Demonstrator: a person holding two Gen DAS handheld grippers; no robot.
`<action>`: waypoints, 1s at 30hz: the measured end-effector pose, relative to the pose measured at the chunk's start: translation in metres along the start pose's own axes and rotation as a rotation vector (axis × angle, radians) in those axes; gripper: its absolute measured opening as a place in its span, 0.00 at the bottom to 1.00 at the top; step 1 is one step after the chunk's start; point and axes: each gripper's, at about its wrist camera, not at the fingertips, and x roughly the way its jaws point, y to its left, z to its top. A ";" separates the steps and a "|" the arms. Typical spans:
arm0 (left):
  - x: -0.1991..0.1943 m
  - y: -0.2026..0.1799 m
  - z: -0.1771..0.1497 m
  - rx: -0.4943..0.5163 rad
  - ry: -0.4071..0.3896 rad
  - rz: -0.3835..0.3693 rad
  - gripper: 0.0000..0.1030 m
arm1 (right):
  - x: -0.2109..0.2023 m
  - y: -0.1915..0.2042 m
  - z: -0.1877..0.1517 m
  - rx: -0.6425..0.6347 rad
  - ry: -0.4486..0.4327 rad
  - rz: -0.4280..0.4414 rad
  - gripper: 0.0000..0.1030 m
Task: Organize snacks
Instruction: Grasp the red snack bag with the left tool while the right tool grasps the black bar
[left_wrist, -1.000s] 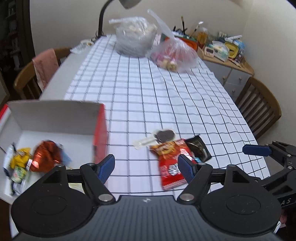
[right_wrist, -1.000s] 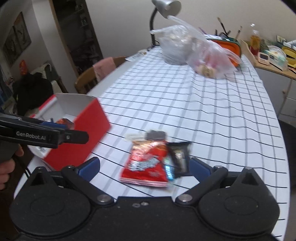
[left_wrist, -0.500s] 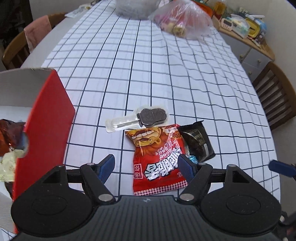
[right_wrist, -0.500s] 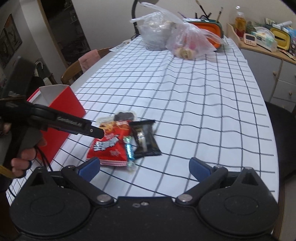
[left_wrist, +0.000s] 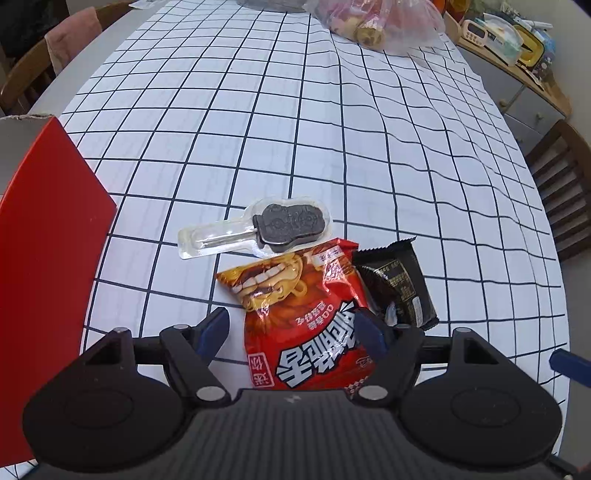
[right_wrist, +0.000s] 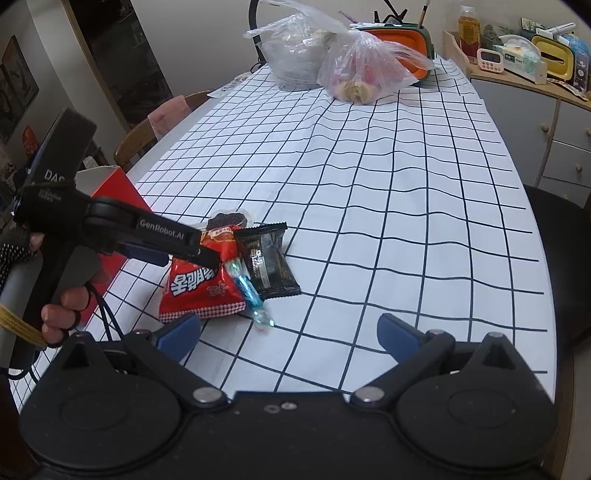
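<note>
The left two-finger gripper (left_wrist: 291, 328), jaws parted and empty, is poised directly over the red crinkled foil snack packet (left_wrist: 306, 325), whose long axis is aligned with the fingers.

Red snack bag (left_wrist: 314, 325): glossy foil, cartoon face and white lettering, lies flat on the checked cloth, sealed, slightly crumpled. Black wrapper (left_wrist: 397, 284): small sealed packet with gold print, flat, tucked against the red bag's edge and partly under it on the side away from the box. Dark cookie pop (left_wrist: 291, 223): moulded dark biscuit on a stick, sealed in a clear blister, lies flat just beyond the red bag, touching its top edge. Blue twist candy (right_wrist: 249, 291): shiny, lies against the red bag's lower corner. Red box (left_wrist: 44, 258): open-topped cardboard, stands beside the group.
</note>
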 end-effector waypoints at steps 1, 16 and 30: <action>-0.001 0.000 0.002 -0.011 -0.001 0.000 0.72 | 0.001 0.000 0.000 0.000 0.002 0.002 1.00; 0.024 -0.004 0.020 -0.192 0.068 0.026 0.75 | 0.016 -0.003 0.004 -0.008 0.024 0.004 0.98; 0.017 0.006 0.000 -0.084 0.023 0.056 0.70 | 0.068 0.012 0.036 -0.086 0.034 -0.041 0.85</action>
